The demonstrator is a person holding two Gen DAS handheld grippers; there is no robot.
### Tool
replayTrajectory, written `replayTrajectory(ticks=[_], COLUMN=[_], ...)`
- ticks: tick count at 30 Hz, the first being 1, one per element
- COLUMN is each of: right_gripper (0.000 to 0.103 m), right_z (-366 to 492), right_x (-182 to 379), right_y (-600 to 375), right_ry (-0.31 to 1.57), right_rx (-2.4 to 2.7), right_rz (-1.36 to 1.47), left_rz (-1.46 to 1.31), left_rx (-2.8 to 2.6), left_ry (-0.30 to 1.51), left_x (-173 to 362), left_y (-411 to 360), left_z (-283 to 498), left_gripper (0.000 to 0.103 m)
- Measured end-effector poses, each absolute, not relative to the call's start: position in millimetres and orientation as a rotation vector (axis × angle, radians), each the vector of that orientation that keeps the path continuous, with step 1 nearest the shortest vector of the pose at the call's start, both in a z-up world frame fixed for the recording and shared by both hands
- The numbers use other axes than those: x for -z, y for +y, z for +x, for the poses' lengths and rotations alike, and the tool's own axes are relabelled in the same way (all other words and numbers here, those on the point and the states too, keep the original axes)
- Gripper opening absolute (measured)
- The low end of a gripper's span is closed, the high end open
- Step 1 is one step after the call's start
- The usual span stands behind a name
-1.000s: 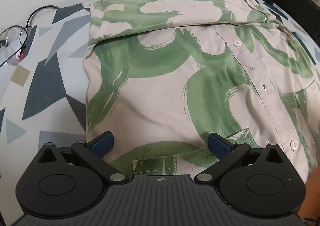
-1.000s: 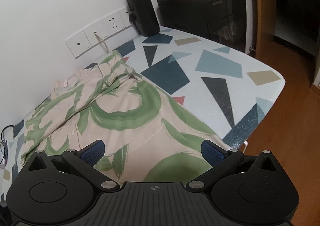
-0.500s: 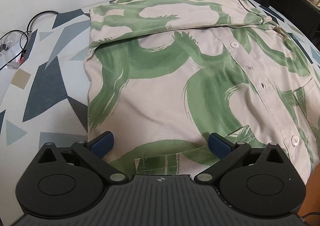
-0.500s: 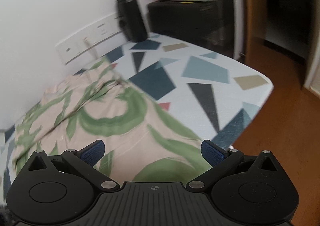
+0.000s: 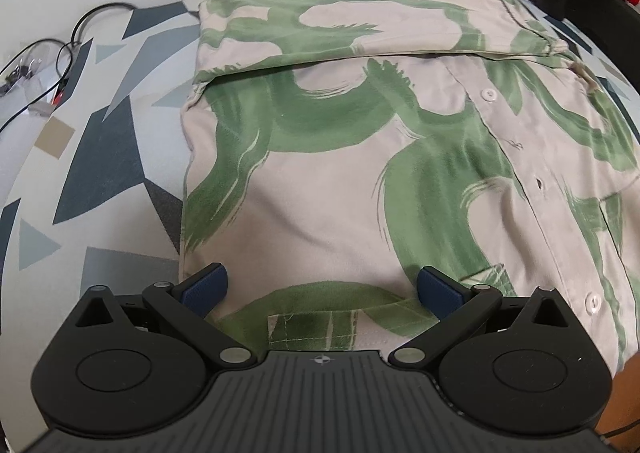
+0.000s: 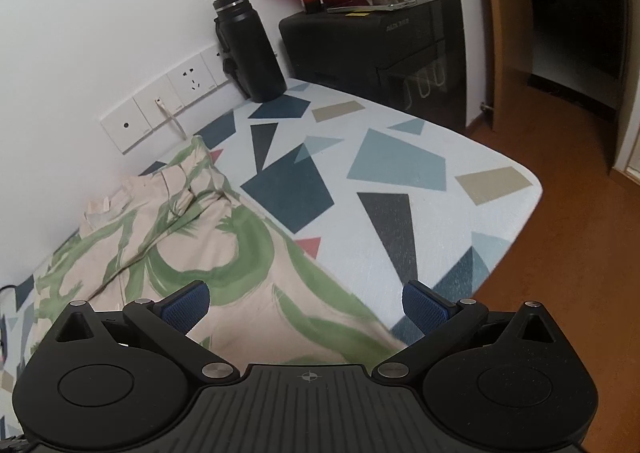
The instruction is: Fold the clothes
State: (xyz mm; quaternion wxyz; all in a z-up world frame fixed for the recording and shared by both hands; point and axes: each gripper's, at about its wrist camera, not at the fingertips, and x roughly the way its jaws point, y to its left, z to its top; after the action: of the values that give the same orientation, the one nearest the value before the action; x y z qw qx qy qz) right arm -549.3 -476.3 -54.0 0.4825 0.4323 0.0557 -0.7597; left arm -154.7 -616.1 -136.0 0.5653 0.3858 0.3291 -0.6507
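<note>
Both my grippers are spread wide and holding nothing. My left gripper (image 5: 320, 291) hovers low over the near hem of the shirt (image 5: 360, 157), which lies flat on the patterned table (image 5: 100, 157), stretching ahead of my fingers, collar at the far end by the wall, one sleeve already folded across the chest. Between my left fingertips sits a small doubled flap of hem, and that looks like the spot to pinch. My right gripper (image 6: 306, 305) hangs over the shirt's (image 6: 224, 265) side edge, cloth under my left-hand fingertip, bare table (image 6: 400, 165) under the other. This fabric looks thin, light and limp; I judge it'll sag and slide if I catch one layer, so I'd take hem and edge, all layers together, lifting evenly. Far ahead, a black flask (image 6: 248, 49) stands well clear.
</note>
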Motion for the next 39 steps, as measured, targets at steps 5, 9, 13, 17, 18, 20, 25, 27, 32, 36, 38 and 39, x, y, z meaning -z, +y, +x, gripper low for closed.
replayTrajectory(ticks=[5, 9, 13, 17, 18, 20, 25, 27, 32, 36, 38, 39], right_gripper=[0.102, 0.102, 0.102, 0.102, 0.102, 0.102, 0.102, 0.102, 0.102, 0.102, 0.102, 0.102], right_z=[-573.9, -587.0, -593.2, -600.2, -601.5, -604.0, -604.8, -601.5, -595.5, -590.9, -587.3, -584.9], right_x=[67.2, 69.1, 67.3, 72.1, 74.3, 80.3, 95.8, 96.7, 95.2, 96.1, 98.4, 100.5], right_y=[-481.0, -485.0, -483.5, -477.7, -477.0, -476.1, -474.9, -476.8, -478.8, -471.4, -466.2, -464.1], right_ry=[0.153, 0.157, 0.142, 0.133, 0.141, 0.159, 0.144, 0.162, 0.167, 0.158, 0.160, 0.161], right_rx=[1.857, 1.851, 1.829, 1.819, 1.822, 1.828, 1.817, 1.810, 1.774, 1.758, 1.761, 1.757], right_rz=[1.088, 1.090, 1.056, 1.056, 1.057, 1.066, 1.112, 1.100, 1.063, 1.012, 0.988, 0.982], left_rz=[0.885, 0.867, 0.849, 0.839, 0.839, 0.840, 0.837, 0.833, 0.815, 0.811, 0.811, 0.804], left_rx=[1.496, 1.476, 1.462, 1.461, 1.461, 1.460, 1.467, 1.469, 1.476, 1.479, 1.485, 1.492], left_ry=[0.785, 0.786, 0.786, 0.780, 0.780, 0.781, 0.773, 0.770, 0.752, 0.755, 0.769, 0.773], left_x=[136.5, 136.5, 136.6, 137.1, 137.1, 137.1, 137.7, 137.9, 138.8, 138.1, 135.6, 133.6], left_y=[-617.0, -616.3, -616.8, -616.6, -616.9, -618.2, -618.1, -617.5, -616.2, -612.9, -604.1, -597.1], left_z=[-158.2, -160.8, -162.3, -163.0, -163.2, -163.8, -164.3, -164.3, -165.1, -165.0, -163.5, -162.1], left_gripper=[0.103, 0.103, 0.103, 0.103, 0.103, 0.103, 0.103, 0.103, 0.103, 0.103, 0.102, 0.102])
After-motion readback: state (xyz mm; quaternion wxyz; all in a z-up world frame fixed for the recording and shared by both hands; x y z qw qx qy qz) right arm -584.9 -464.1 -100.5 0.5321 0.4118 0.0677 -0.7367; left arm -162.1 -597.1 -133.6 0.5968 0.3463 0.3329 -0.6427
